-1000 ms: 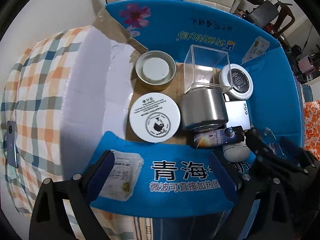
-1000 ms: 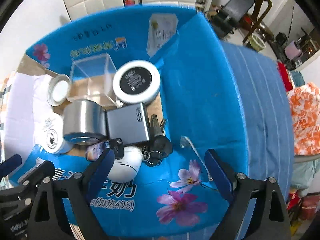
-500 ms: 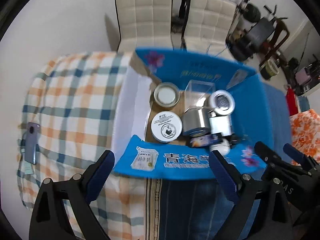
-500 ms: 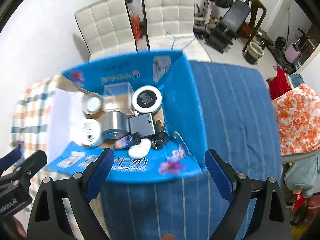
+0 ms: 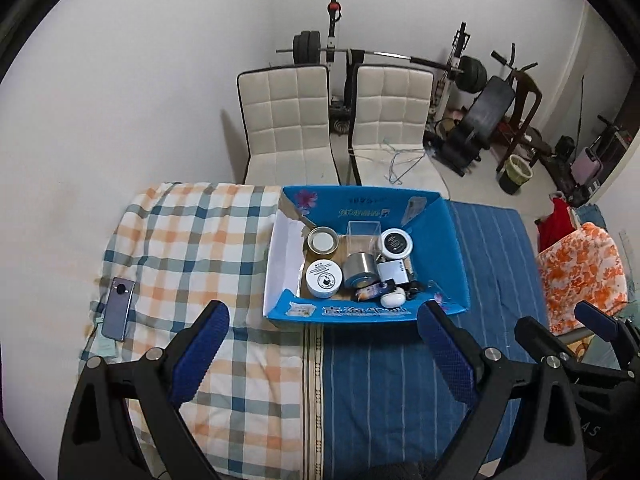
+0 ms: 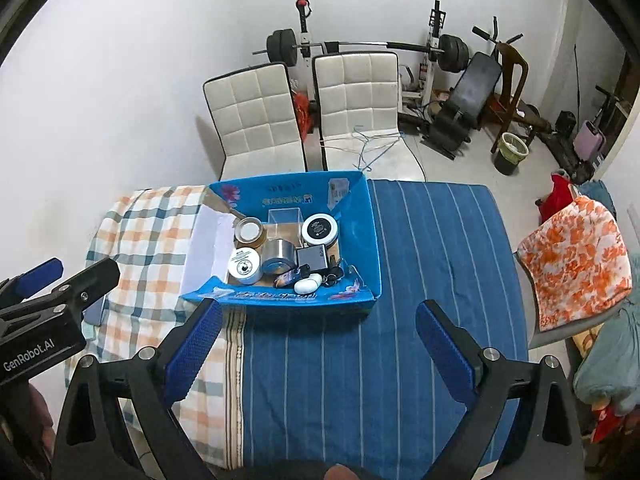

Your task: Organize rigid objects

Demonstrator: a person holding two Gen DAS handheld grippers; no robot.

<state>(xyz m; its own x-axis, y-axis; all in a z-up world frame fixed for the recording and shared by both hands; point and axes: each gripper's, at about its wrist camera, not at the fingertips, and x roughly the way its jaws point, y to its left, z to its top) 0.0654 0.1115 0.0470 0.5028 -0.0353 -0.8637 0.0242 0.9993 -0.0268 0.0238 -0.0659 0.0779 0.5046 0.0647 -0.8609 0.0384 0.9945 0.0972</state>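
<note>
Sorting looks finished to me: every rigid item sits inside the blue box [image 5: 452, 240] on the bed [image 6: 420, 280], left gripper [image 5: 322, 344] apart and empty, right gripper [image 6: 318, 340] opening, nothing between.

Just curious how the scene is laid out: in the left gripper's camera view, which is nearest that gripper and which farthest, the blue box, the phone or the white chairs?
1. Phone, lying on the checked cloth, left of the left gripper.
2. Blue box, straight ahead; too close to the phone to call.
3. White chairs, beyond the table by the wall.

"GenRobot.AI" on left gripper [image 6: 34, 284]
</note>
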